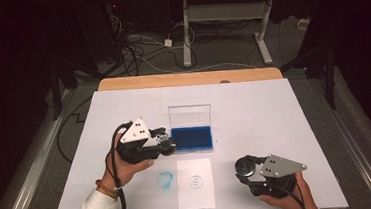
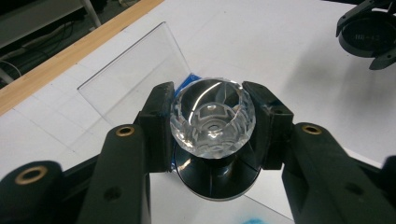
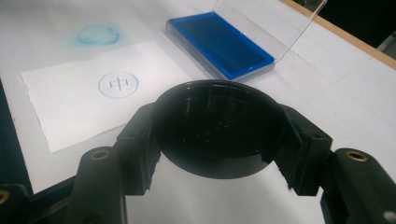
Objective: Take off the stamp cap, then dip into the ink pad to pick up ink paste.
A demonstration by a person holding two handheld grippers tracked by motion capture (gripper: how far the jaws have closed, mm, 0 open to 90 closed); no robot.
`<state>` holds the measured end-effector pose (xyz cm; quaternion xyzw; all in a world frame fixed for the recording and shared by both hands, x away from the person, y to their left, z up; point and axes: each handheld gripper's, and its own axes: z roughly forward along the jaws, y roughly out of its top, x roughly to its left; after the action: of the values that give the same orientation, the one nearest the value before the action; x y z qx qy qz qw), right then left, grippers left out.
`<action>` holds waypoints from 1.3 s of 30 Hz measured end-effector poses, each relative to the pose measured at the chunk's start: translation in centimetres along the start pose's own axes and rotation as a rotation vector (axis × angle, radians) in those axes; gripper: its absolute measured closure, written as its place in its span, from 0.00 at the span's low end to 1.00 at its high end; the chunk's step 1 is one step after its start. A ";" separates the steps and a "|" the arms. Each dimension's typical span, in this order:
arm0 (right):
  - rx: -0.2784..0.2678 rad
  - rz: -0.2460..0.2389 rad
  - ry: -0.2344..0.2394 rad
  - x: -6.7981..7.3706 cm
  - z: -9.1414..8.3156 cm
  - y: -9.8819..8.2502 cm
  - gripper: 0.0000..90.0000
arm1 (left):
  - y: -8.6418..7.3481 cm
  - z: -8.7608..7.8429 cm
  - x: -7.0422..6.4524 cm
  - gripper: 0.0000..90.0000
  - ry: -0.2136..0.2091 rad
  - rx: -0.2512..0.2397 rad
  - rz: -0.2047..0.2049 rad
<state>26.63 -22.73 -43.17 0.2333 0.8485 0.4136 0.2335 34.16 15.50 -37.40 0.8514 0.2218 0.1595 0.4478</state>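
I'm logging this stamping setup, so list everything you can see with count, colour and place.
Stamp: one, clear faceted knob on black base, between the left gripper's jaws.
Stamp cap: one, black, round, between the right gripper's jaws.
Ink pad: one, blue, table centre, clear lid standing open behind it.
Paper sheet: one, white, near edge, bearing a round blue stamp mark.
Ink smudge: one, blue, left of the sheet.
Table cover: one, white.
Left gripper: black, beside the ink pad.
Right gripper: black, near right.
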 end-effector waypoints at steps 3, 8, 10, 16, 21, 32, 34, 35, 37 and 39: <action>0.005 0.000 -0.004 0.1 -0.1 -0.3 0.43 | 0.0 0.1 0.1 0.61 0.000 0.001 -0.003; 0.002 0.007 -0.011 -0.1 -0.2 -0.4 0.43 | 0.1 0.3 0.1 0.61 0.002 -0.001 -0.004; 0.002 0.012 -0.014 -0.2 -0.1 -0.4 0.43 | 0.1 0.3 0.0 0.61 0.005 -0.007 0.001; 0.003 0.007 -0.018 -0.3 -0.1 -0.3 0.43 | 0.3 0.2 -0.1 0.61 0.017 -0.003 0.006; 0.005 0.015 -0.013 -0.4 0.0 -0.3 0.43 | 0.5 0.3 -0.2 0.61 0.015 -0.001 0.006; 0.007 0.000 -0.018 -0.5 -0.1 -0.2 0.43 | 0.6 0.9 -0.3 0.61 0.001 0.008 0.006; 0.008 -0.004 -0.019 -0.5 -0.1 -0.2 0.43 | 0.6 0.9 -0.4 0.61 -0.002 0.008 0.008; 0.009 -0.005 -0.019 -0.4 -0.1 -0.1 0.43 | 0.6 1.0 -0.5 0.61 -0.001 0.013 0.013; 0.007 -0.009 -0.019 -0.4 -0.1 -0.1 0.43 | 0.7 1.1 -0.5 0.61 0.000 0.014 0.016; 0.009 -0.009 -0.018 -0.5 -0.1 -0.2 0.43 | 0.8 1.2 -0.5 0.61 -0.003 0.012 0.013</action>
<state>26.86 -23.21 -43.18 0.2345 0.8493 0.4065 0.2419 34.47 14.04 -37.41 0.8558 0.2164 0.1597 0.4418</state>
